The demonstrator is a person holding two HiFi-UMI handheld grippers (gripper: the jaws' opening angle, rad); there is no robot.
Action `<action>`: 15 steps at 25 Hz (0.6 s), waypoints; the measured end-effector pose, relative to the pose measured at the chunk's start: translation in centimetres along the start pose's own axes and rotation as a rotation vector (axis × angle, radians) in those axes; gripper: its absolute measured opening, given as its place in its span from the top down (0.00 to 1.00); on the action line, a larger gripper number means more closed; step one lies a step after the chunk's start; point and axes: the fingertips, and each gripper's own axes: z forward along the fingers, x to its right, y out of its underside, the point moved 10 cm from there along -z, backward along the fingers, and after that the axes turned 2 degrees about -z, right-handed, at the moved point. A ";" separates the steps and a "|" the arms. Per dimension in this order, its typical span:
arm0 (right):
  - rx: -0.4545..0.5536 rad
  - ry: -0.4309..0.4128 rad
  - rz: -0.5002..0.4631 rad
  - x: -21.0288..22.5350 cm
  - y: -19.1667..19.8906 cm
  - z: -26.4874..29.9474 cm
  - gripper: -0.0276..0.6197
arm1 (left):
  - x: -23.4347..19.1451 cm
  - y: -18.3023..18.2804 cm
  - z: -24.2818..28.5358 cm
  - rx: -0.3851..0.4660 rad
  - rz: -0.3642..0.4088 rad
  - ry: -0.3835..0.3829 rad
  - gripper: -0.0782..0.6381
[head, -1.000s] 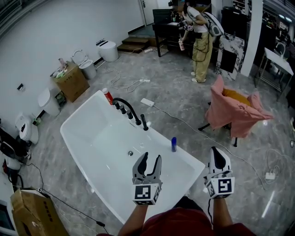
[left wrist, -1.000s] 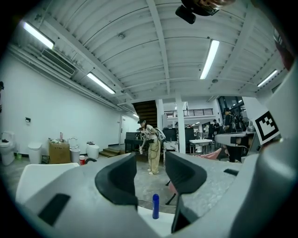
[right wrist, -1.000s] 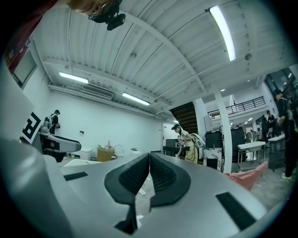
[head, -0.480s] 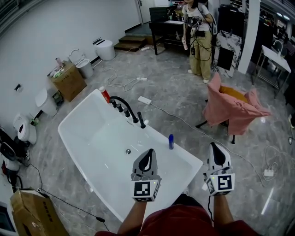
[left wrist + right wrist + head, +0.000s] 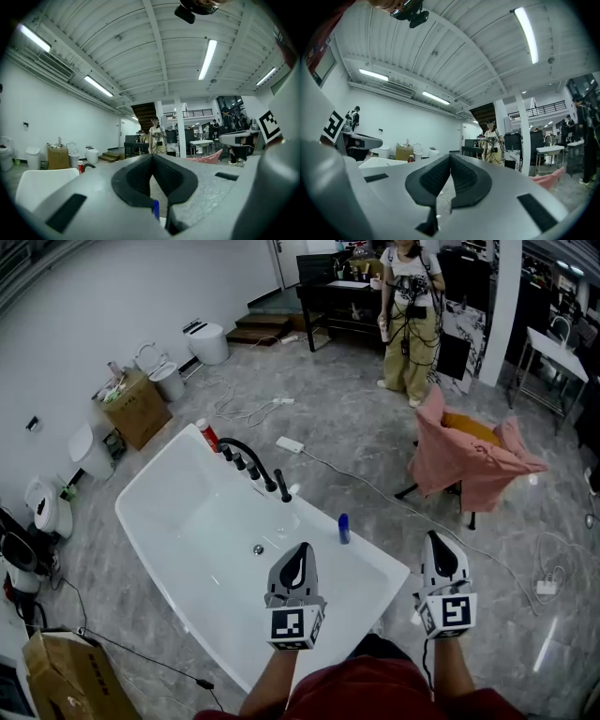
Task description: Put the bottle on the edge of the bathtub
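A small blue bottle (image 5: 343,528) stands upright on the near-right rim of the white bathtub (image 5: 155,482). My left gripper (image 5: 301,550) hovers over the tub's near end, a little short of the bottle, its jaws shut with nothing in them. In the left gripper view the closed jaws (image 5: 152,157) fill the frame, and a sliver of the blue bottle (image 5: 155,209) shows below them. My right gripper (image 5: 441,541) is off the tub's right side over the floor, also shut and empty (image 5: 450,156). A red bottle (image 5: 207,435) stands at the tub's far corner.
A black faucet (image 5: 253,462) curves over the far rim. A person (image 5: 411,320) stands at the back by a dark table. A chair draped in pink cloth (image 5: 473,460) is to the right. A cardboard box (image 5: 141,407), bins and cables (image 5: 295,445) lie on the floor.
My left gripper's jaws went from open to shut, with nothing between them. The person at the back stepped forward and turned.
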 end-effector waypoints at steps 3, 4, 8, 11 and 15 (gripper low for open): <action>-0.004 0.000 -0.006 0.0 0.2 0.2 0.96 | -0.2 0.1 0.1 -0.001 0.000 -0.006 0.88; -0.002 -0.001 -0.007 -0.1 0.1 0.3 0.96 | -0.2 0.1 0.1 -0.001 0.000 -0.007 0.88; -0.008 -0.008 -0.008 -0.2 0.3 0.7 0.96 | -0.5 0.3 0.3 -0.004 -0.005 -0.012 0.88; -0.016 -0.011 -0.012 -0.3 0.4 0.9 0.96 | -0.7 0.3 0.4 -0.006 -0.003 -0.017 0.88; -0.009 -0.017 -0.020 -0.5 0.3 1.4 0.96 | -1.1 0.5 0.6 -0.008 -0.012 -0.023 0.88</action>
